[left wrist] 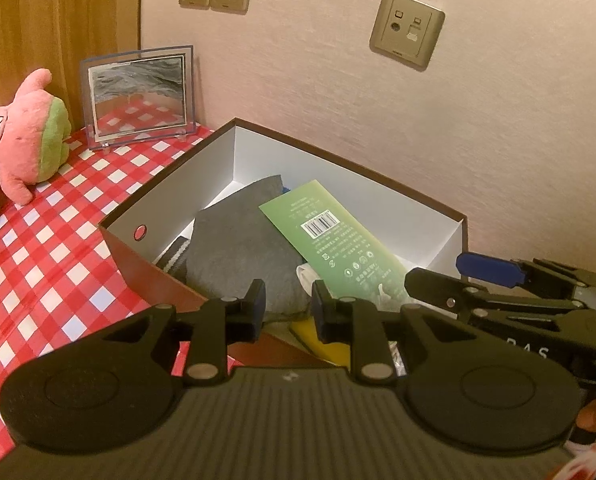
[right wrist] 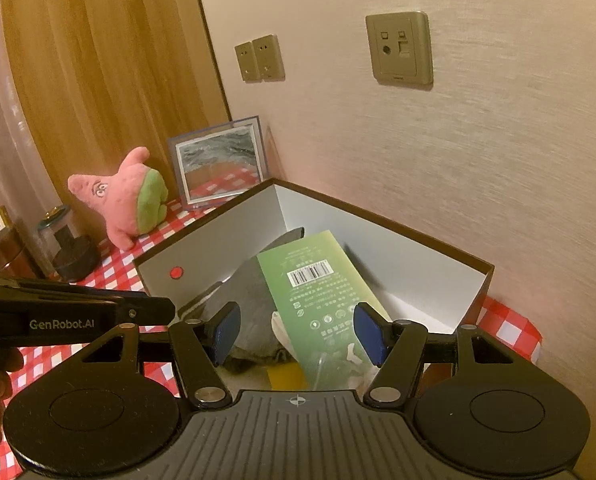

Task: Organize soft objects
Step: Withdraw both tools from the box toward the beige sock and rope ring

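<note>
An open brown box with white inside walls (left wrist: 202, 168) (right wrist: 226, 236) stands on the checked table against the wall. In it lie grey folded cloth (left wrist: 234, 252) (right wrist: 246, 300), a green packet with a barcode (left wrist: 337, 240) (right wrist: 317, 292), something white (left wrist: 307, 276) and something yellow (right wrist: 286, 376). My left gripper (left wrist: 288, 308) is open and empty over the box's near edge. My right gripper (right wrist: 299, 332) is open and empty above the box's contents; it also shows at the right in the left wrist view (left wrist: 449, 276). A pink star plush (left wrist: 26, 132) (right wrist: 126, 200) stands left of the box.
A framed picture (left wrist: 138, 96) (right wrist: 222, 160) leans by the wall behind the box. Dark jars (right wrist: 66, 244) stand left of the plush. A wooden panel (right wrist: 98, 80) rises at the back left. Wall sockets (left wrist: 407, 28) are above. The red-and-white checked cloth (left wrist: 58, 260) covers the table.
</note>
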